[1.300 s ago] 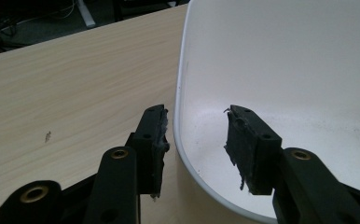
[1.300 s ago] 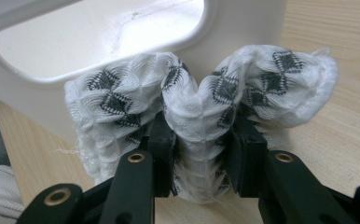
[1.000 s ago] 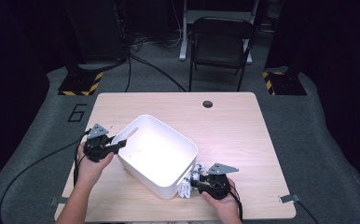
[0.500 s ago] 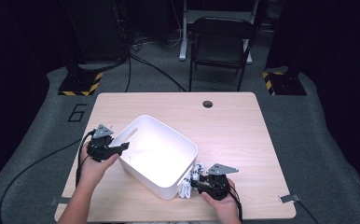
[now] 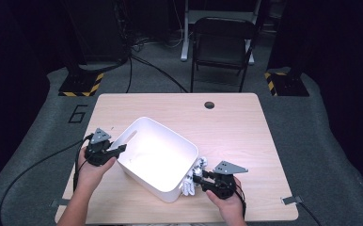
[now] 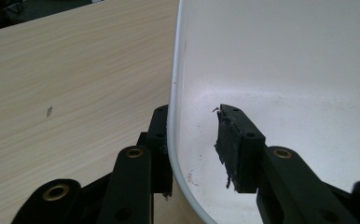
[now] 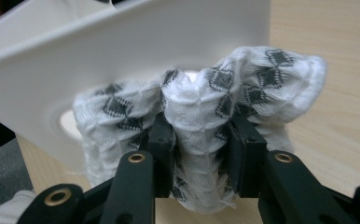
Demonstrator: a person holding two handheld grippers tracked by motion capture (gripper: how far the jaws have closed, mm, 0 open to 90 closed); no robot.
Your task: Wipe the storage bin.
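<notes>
A white plastic bin (image 5: 144, 120) sits at an angle on the wooden table (image 5: 236, 122). My left gripper (image 5: 119, 150) straddles the bin's left wall (image 6: 174, 93). One jaw is outside against the wall and the other is inside, its pad (image 6: 227, 144) still apart from the wall. Its jaws have just been closing with the wall between them. My right gripper (image 5: 196, 178) is at the bin's near right corner. It is shut on a white cloth with a black diamond pattern (image 7: 243, 79), bunched against the bin's outer wall (image 7: 122, 51).
A round cable hole (image 5: 209, 104) is in the table near its far edge. A black chair (image 5: 222, 42) stands beyond the table. Cables trail from both grippers off the near edge. Bare tabletop lies to the right of the bin.
</notes>
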